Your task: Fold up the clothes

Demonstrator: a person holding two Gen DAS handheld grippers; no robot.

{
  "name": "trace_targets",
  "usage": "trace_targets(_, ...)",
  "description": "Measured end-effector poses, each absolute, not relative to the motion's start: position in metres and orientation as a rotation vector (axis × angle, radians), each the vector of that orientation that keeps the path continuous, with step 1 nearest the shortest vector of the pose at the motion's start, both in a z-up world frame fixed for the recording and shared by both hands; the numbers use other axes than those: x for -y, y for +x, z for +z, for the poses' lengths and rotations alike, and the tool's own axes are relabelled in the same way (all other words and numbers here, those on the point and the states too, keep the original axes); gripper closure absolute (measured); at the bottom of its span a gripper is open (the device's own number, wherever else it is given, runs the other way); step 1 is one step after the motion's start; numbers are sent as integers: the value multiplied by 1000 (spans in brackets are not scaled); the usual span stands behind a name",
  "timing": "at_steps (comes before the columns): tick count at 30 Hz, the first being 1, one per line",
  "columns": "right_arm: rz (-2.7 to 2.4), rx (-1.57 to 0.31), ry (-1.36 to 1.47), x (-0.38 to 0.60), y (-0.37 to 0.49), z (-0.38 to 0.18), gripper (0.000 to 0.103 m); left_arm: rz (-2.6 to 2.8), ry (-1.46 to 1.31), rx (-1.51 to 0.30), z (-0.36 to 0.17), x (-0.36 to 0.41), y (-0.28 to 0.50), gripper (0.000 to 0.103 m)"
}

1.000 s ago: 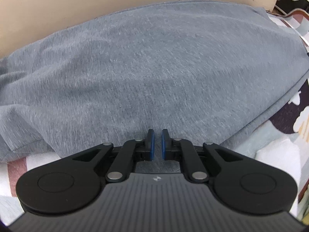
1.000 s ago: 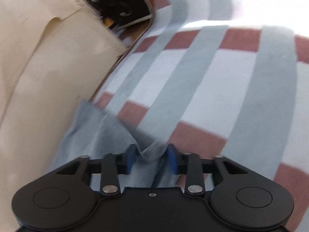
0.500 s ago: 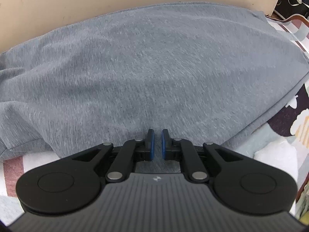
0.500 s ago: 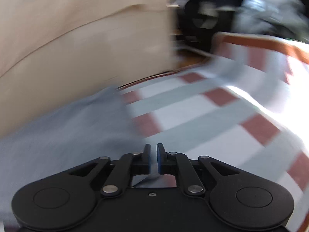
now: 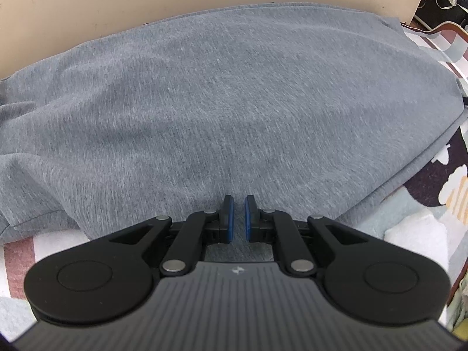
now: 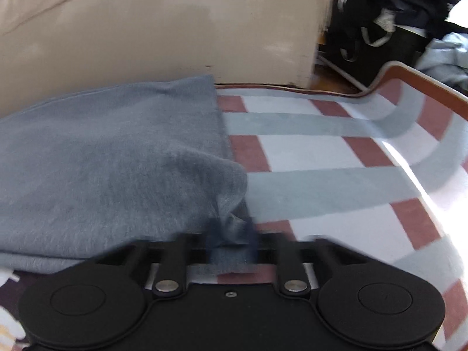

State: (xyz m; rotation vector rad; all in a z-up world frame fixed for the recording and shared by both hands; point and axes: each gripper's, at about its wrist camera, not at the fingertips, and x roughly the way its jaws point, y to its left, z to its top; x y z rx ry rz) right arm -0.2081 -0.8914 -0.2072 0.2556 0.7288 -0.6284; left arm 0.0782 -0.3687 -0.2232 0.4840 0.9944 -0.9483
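A grey garment [image 5: 234, 102] lies spread over a striped blanket, its far edge against a beige cushion. My left gripper [image 5: 237, 219] sits at the garment's near hem. Its blue pads [image 5: 228, 219] stand nearly together with grey cloth between and beneath them. In the right wrist view the same grey garment [image 6: 102, 161] fills the left half. My right gripper [image 6: 231, 234] is blurred, its jaws closing tight on a bunched corner of the cloth that rises slightly off the blanket.
The blanket [image 6: 321, 152] with red, white and grey-blue stripes stretches to the right. A beige cushion [image 6: 146, 29] backs the garment. Dark bags and clothes [image 6: 380, 14] are piled beyond the blanket's edge. A patterned cloth [image 5: 433, 181] lies at the right.
The right gripper has rolled, and its jaws have come together on the garment's corner, lifting it slightly. The left gripper has stayed at the hem, still shut.
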Motion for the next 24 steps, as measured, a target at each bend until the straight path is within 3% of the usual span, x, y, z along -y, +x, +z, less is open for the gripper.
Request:
trace_targets(3,-524,-584,464,914,-239,-197,95,-955,480,-1003,-223,369,80,96)
trace_targets(9,-168,-141,1191,985,-319,-213,96,-989,414,-1063,-226,364,95,95)
trace_targets(12,-296,-314,1102,988,-312,-206,96,-994,343,-1110,-228,360,105,95)
trace_targets(14,-490,-572,929,978,-292,-202,102,-993,300,-1132,-230,357,110,95)
trace_targets(16,-797,-812,664,960,-270,-198,102,-993,259,-1152,-232,354,115,95)
trace_targets(17,-892,-844,563,949,-263,-194,96,-993,248,-1159,-233,353,116,95)
trace_targets(21,-760,-580,783,924,-268,-179,90,-993,241,-1169,-235,354,118,95)
trace_targets(23,-667,-493,957,920,-268,-187,75,-994,246,-1168,-234,355,117,95)
trace_targets(24,-640,-471,1031,918,-267,-195,74,-994,244,-1169,-233,355,118,95)
